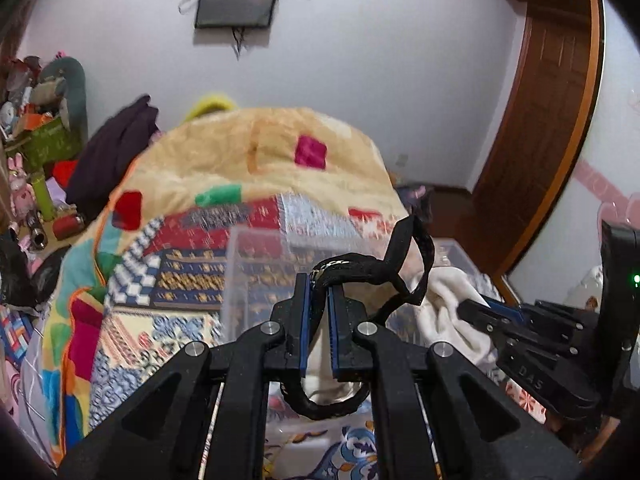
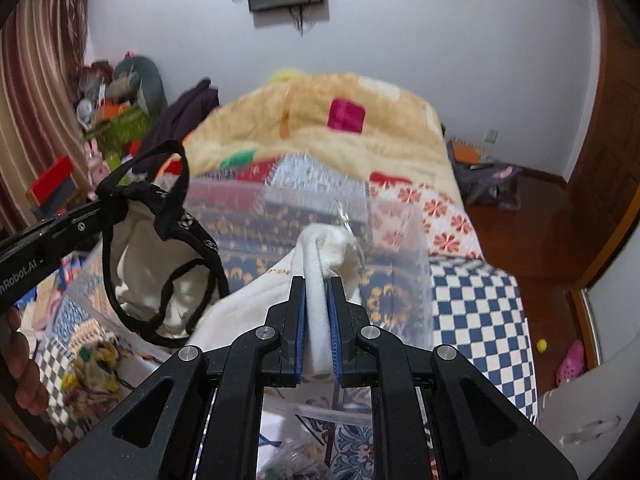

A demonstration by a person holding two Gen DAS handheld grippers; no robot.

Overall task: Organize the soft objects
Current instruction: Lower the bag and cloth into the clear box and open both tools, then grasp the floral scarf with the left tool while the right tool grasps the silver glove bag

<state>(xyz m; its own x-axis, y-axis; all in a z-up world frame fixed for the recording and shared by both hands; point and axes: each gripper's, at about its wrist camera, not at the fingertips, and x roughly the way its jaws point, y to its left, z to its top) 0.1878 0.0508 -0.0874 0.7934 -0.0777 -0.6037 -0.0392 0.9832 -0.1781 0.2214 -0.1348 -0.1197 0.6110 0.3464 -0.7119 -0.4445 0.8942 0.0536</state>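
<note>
1. The left tool (image 1: 319,280) is clenched on a black strappy garment (image 1: 384,268), held up above the clear plastic bin (image 1: 256,248).
2. The right tool (image 2: 318,284) grips a white cloth (image 2: 324,248) over the same bin, which sits on the patterned bed (image 2: 472,292).

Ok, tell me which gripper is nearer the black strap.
Left. The left gripper is shut on the black strap; the right gripper is beside it, shut on the white cloth.

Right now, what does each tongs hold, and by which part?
Left tongs: black stretchy strap of the white cloth item, pinched at its bunched top. Right tongs: the white cloth, by a folded edge.
</note>
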